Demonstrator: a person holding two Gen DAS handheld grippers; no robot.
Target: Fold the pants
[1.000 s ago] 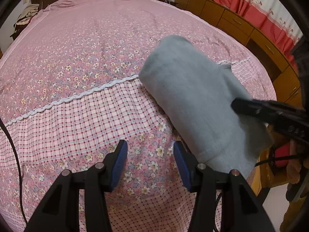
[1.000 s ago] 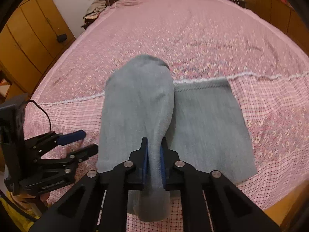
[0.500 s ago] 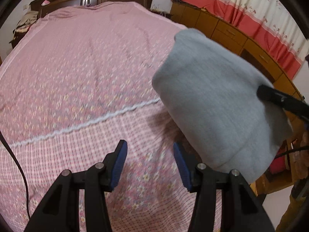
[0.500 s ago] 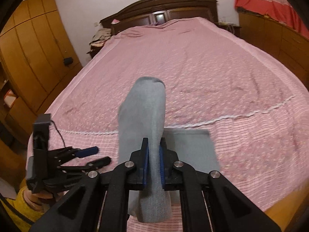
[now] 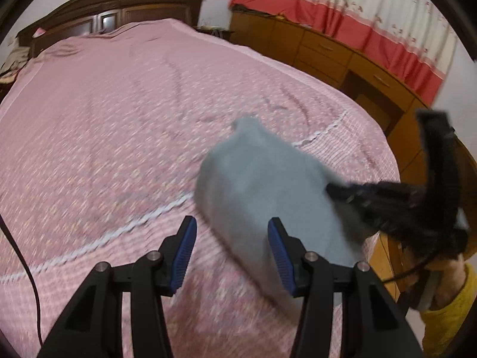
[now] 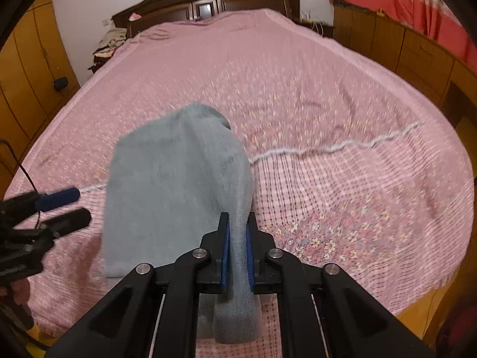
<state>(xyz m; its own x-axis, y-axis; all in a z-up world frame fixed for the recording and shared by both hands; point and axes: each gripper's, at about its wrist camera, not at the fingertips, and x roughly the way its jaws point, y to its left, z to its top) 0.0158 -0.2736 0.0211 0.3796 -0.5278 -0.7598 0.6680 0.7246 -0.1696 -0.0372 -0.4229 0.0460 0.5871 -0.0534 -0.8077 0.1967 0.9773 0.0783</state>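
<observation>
The folded grey pants (image 6: 176, 185) hang in the air above the pink bed, pinched in my right gripper (image 6: 237, 226), which is shut on one edge of them. In the left wrist view the pants (image 5: 262, 185) are a blurred grey bundle just past my left gripper (image 5: 231, 238), which is open and empty, its blue pads apart. The right gripper (image 5: 337, 191) enters that view from the right, gripping the pants. My left gripper (image 6: 67, 205) also shows at the left of the right wrist view.
The bed (image 6: 298, 95) has a pink floral cover with a white lace strip (image 6: 328, 149) and a checked band. A dark wooden headboard (image 6: 208, 0) is at the far end. Wooden cabinets (image 5: 328, 50) and red-and-white curtains stand at the right, a wardrobe (image 6: 26, 68) at the left.
My right gripper has lifted the pants clear off the bed and carried them left, so no part lies on the cover now. The left gripper stayed open.
</observation>
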